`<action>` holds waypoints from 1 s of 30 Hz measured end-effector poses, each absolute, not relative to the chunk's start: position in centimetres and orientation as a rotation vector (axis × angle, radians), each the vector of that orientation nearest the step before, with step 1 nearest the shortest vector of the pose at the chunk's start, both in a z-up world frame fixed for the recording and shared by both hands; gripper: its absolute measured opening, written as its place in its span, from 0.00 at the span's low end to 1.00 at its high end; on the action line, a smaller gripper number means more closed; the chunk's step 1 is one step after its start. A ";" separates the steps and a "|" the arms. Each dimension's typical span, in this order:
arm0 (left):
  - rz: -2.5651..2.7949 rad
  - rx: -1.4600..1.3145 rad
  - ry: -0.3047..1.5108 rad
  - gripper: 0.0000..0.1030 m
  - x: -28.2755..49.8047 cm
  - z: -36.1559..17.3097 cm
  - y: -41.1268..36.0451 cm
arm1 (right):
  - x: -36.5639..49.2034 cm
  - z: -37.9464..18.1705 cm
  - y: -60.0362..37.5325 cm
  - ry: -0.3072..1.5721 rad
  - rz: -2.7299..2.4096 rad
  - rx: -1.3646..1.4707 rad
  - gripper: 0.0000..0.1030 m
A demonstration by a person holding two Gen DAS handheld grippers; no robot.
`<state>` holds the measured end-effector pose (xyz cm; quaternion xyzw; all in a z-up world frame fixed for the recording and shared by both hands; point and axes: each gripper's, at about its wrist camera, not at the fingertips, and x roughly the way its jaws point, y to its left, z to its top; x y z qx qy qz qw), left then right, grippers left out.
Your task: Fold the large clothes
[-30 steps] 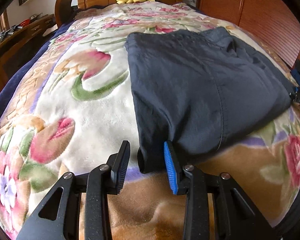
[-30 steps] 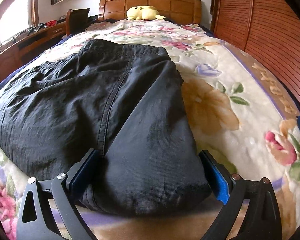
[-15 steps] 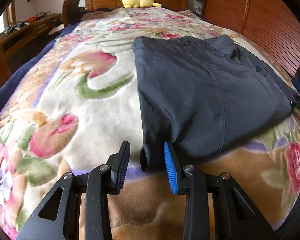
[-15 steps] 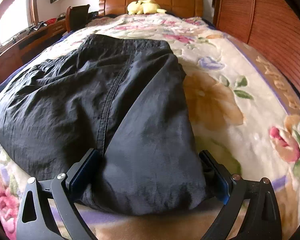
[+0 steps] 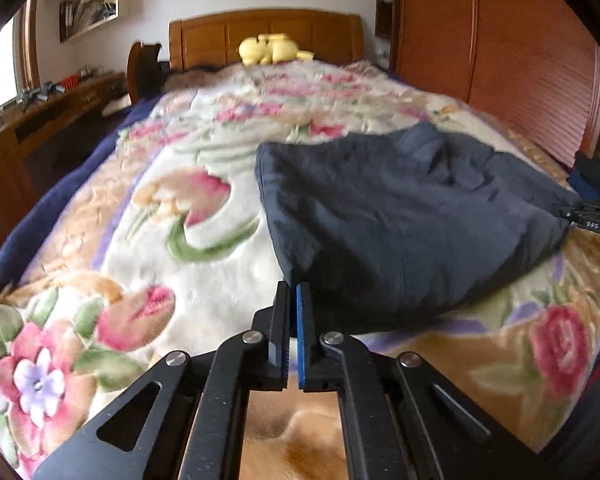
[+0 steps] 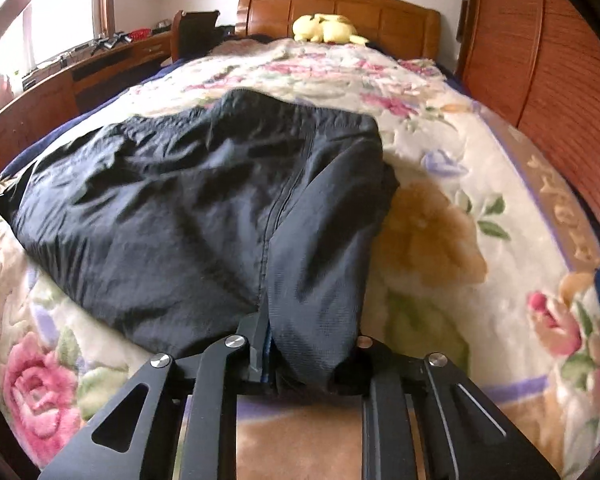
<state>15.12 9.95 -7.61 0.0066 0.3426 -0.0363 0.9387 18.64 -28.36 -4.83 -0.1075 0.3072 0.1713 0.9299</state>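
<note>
Your bed, under its floral blanket, carries the dark trousers, folded, their long axis running across it between your two grippers. Your left gripper pinches the near left corner; your right gripper clamps the near right fold.

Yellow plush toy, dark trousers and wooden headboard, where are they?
yellow plush toy (image 6: 327, 29), right wrist view, its body.
dark trousers (image 5: 400, 216), left wrist view, middle of cloth.
wooden headboard (image 5: 220, 42), left wrist view, left panel.
</note>
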 end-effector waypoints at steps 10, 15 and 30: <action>-0.133 -0.028 0.640 0.02 9.2 -4.4 9.4 | 11.7 -2.4 -30.9 0.589 0.402 -0.224 0.14; -0.145 -0.045 0.645 0.02 5.3 -4.2 9.1 | 7.4 -2.3 -33.0 0.611 0.434 -0.216 0.14; -0.089 -0.021 0.714 0.02 4.3 -6.3 8.7 | 6.5 -2.2 -31.5 0.675 0.372 -0.290 0.17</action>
